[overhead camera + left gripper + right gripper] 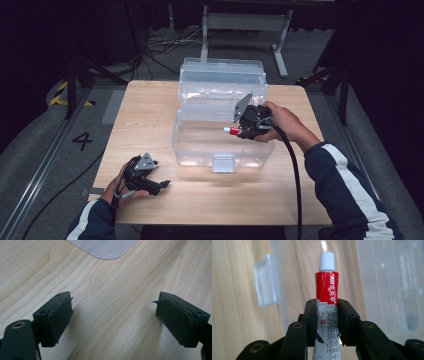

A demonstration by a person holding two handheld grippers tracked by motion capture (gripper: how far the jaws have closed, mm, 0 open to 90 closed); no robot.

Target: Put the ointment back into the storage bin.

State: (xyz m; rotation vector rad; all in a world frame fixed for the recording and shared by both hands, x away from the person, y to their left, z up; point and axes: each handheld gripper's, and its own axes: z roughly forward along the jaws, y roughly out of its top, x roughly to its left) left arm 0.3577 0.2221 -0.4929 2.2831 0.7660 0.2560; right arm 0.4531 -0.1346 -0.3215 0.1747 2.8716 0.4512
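Bare wood is lying open along the near left of the table [150, 107], and the left hand-held gripper [161, 185] is resting there close to the front edge, well apart from everything else. Its jaws are standing wide apart with nothing between them; in the left gripper view the pads [61, 315] are framing plain wood grain, with a rounded corner of the clear plastic storage box [105, 248] showing farther off.

One box [220, 112] is sitting in the middle of the table, its hinged lid [222, 75] standing open toward the far edge and its front latch [223, 162] facing the person. A wide strip of free table is running in front of it and a narrower one on each side.

One tube of ointment [231, 130], red with a white cap, is being held level over the open tray of the box by the right hand-held gripper [239, 131]. In the right gripper view the jaws are clamping the tube [327, 287] at its lower half, cap pointing away, with the latch [265, 281] to its left and the clear wall [387, 277] to its right.

Two hand-held grippers are in play, each trailing a black cable [295, 170]; the right one's is crossing the table's right front.
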